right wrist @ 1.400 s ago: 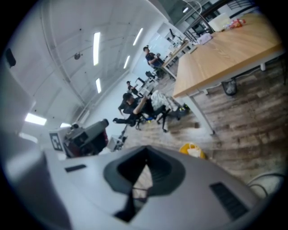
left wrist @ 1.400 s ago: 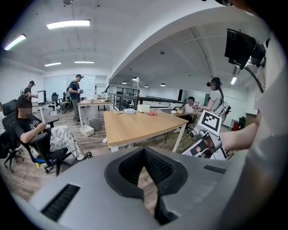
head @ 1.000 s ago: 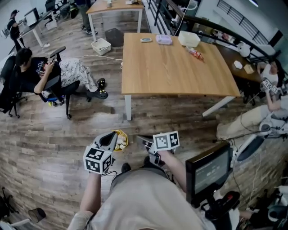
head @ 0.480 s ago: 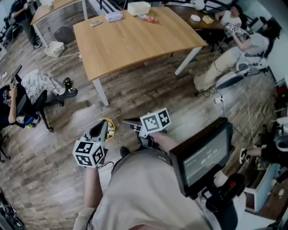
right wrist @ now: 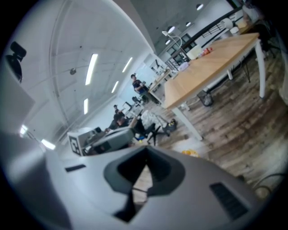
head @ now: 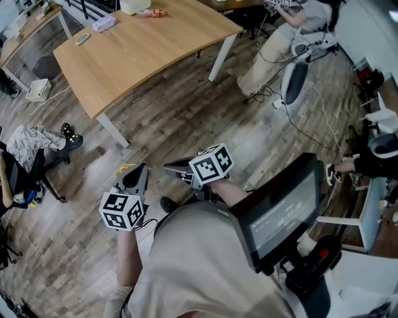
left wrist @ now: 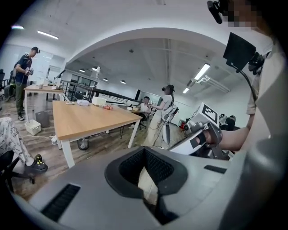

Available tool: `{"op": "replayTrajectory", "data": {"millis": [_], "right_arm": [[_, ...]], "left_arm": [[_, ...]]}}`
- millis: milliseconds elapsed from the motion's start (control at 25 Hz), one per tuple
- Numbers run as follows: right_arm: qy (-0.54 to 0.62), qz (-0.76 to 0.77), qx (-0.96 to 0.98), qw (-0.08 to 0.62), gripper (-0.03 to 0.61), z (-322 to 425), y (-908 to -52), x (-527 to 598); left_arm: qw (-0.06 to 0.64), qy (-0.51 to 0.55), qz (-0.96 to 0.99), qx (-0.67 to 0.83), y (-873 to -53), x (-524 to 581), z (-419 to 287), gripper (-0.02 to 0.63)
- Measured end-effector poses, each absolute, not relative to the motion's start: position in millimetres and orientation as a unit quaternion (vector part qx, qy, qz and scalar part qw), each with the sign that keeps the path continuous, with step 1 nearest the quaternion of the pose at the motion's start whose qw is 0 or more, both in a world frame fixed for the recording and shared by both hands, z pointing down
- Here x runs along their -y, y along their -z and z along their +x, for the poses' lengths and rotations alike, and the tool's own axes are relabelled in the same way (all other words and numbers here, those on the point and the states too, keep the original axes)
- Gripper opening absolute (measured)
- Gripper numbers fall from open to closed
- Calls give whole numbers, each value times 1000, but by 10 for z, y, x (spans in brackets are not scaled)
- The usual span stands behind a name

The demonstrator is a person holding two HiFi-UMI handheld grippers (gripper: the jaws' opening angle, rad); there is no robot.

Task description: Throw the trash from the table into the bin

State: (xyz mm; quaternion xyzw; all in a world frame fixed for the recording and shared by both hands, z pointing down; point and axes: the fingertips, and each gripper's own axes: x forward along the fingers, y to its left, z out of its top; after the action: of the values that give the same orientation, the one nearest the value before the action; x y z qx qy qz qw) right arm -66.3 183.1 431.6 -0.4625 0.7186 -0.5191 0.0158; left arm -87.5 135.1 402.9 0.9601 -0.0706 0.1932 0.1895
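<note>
Close by the person's body, the left gripper (head: 140, 169) and the right gripper (head: 169, 168) hang above the wooden floor (head: 186, 118). Each has its jaws pressed together with nothing between them. A yellow thing (right wrist: 191, 153) lies on the floor near them. Well beyond, the trash, a red wrapper (head: 152, 12), lies at the far end of the table (head: 143, 56), well apart from both grippers.

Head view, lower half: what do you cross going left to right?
seated person's patterned trousers → left tongs → right tongs → screen. The yellow object by the left tongs overlaps them, so it is left out.
</note>
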Motion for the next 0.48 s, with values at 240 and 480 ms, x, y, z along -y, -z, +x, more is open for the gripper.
{"op": "replayTrajectory", "data": {"millis": [240,480], "right_arm": [[518,-440,-733,30,5,-755,-4300,-1833],[489,-417,-766,16,5,-549,-4113,-1802]], "left_arm": [[174,-198,962,65,-3974,-1397,-918,20],[161,-192,965,76,-3831,-1449,-628,20]]}}
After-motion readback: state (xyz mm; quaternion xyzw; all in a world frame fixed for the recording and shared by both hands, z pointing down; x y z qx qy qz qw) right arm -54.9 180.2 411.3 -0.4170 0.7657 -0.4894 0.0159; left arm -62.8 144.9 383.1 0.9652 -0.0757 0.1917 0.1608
